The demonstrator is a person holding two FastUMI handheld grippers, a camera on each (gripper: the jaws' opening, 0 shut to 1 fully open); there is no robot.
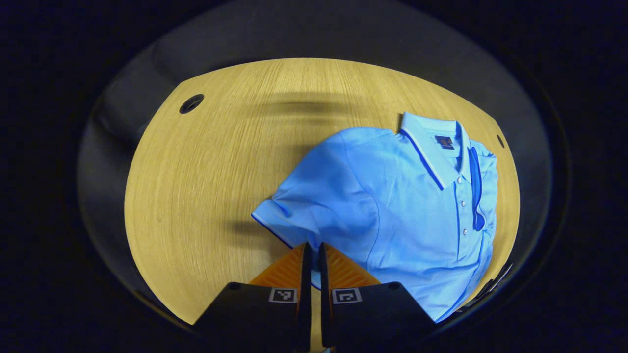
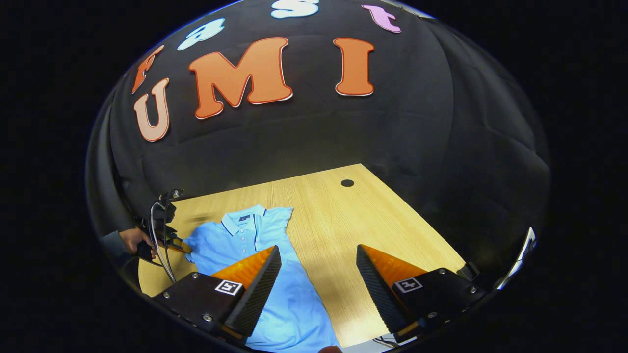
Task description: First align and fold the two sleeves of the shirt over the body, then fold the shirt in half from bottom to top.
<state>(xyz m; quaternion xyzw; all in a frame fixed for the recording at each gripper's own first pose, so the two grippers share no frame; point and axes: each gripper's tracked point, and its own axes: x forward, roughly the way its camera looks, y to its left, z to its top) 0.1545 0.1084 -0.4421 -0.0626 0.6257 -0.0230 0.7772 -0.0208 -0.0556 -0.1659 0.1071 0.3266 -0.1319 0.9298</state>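
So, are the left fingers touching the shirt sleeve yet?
Cannot tell. In the left gripper view the left gripper, fingers nearly closed, overlaps the sleeve hem, but neither contact nor a gap is plain.

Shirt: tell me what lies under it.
The shirt lies flat on the wooden table, whose bare top shows around it. Anything beneath the cloth is covered.

The shirt's (image 1: 392,211) lower hem runs out past the picture's edge, and the left claw (image 1: 314,255) hides its sleeve cuff.
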